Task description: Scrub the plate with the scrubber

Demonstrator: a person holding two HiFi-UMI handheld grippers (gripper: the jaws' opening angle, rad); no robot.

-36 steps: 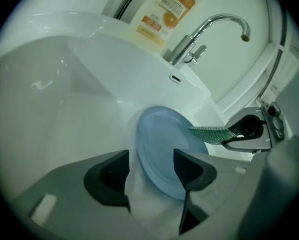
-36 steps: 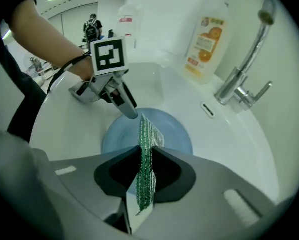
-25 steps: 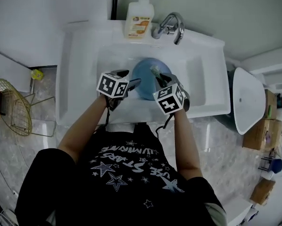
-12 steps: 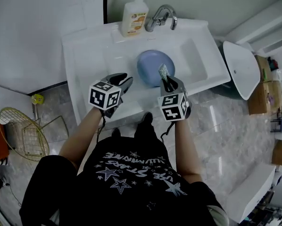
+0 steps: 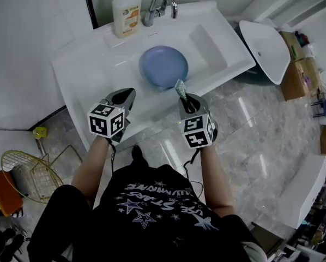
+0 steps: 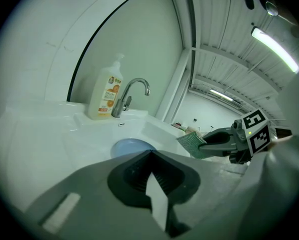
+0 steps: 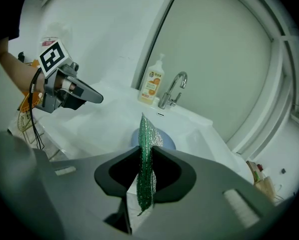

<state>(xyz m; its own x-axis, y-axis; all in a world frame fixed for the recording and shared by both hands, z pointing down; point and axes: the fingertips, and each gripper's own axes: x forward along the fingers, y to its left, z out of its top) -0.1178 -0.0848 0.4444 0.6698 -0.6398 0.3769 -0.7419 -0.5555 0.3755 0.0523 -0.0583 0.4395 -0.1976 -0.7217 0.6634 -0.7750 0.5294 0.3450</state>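
A round blue plate (image 5: 163,66) lies flat in the white sink basin (image 5: 209,42). Both grippers hover over the sink's front edge, short of the plate and clear of it. My right gripper (image 5: 186,98) is shut on a thin green scrubber (image 5: 180,87), which stands up edge-on between its jaws (image 7: 147,159). In the right gripper view the scrubber hides part of the plate (image 7: 165,141). My left gripper (image 5: 126,95) is shut with nothing in it. The left gripper view shows the plate (image 6: 132,146) ahead and the scrubber (image 6: 191,144) to the right.
An orange-labelled soap bottle (image 5: 126,10) and a chrome faucet (image 5: 158,5) stand at the back of the sink. A white bin lid (image 5: 266,40) sits to the right. A yellow wire basket (image 5: 26,173) stands on the marble floor at left.
Both grippers have drawn back from the plate toward the sink's front edge. The plate stays in the basin and the scrubber stays in the right gripper. The head view has tilted.
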